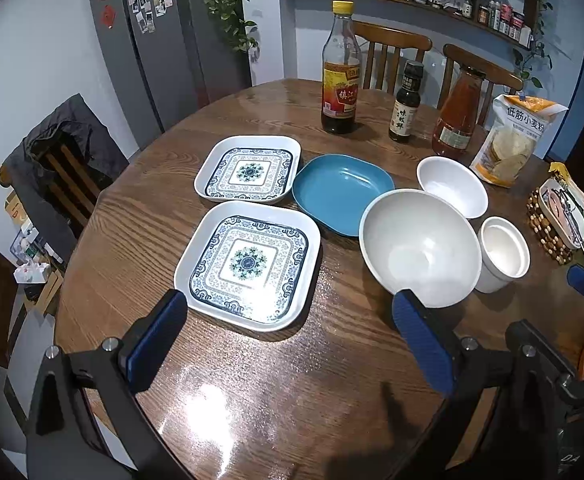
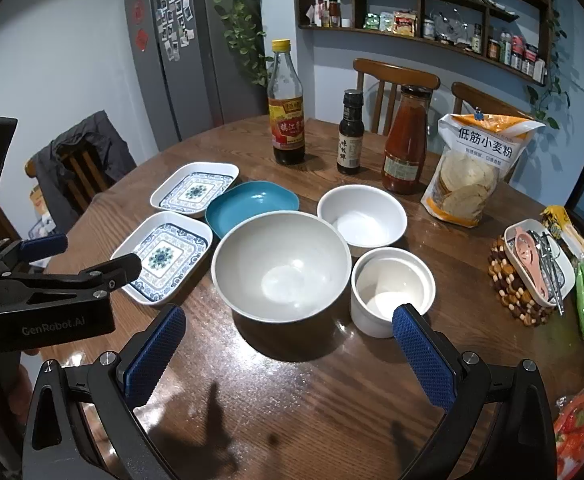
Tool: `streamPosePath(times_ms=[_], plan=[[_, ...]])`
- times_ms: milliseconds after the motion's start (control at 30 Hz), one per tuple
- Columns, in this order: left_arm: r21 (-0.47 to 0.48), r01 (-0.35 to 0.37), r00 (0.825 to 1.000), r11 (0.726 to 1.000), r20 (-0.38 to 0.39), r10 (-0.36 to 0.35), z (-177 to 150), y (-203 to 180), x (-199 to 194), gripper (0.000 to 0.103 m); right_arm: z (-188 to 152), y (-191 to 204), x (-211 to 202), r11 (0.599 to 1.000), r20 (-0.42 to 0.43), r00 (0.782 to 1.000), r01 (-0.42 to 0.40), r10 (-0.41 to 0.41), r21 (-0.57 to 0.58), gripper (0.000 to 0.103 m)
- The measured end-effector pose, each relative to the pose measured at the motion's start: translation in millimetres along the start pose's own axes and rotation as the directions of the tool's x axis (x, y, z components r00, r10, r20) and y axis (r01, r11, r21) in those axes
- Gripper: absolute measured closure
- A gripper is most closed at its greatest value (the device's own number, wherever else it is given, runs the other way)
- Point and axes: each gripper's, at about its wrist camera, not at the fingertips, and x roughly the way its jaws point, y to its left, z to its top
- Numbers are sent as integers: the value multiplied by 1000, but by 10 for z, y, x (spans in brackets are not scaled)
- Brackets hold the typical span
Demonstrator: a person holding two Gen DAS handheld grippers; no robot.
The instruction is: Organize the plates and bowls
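Your left hand-held gripper (image 1: 289, 334) and right hand-held gripper (image 2: 287, 346) hover released above unstacked patterned square plates (image 1: 249, 266) and white round bowls (image 2: 281, 266), ready to choose.

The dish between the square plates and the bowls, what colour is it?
Blue dish, plain; left wrist view.

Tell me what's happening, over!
Left hand-held gripper open, empty. Right hand-held gripper open, empty. Patterned square plates, blue dish, white bowls unstacked on table. Nothing blocking.
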Motion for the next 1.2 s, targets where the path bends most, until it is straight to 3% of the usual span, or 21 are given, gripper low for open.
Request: streamPosePath(times_ms=[1200], plan=[[-3, -5, 1000, 1000, 10, 5, -21, -35, -12, 0, 10, 7, -30, 1000, -1, 1000, -5, 5, -9, 0]])
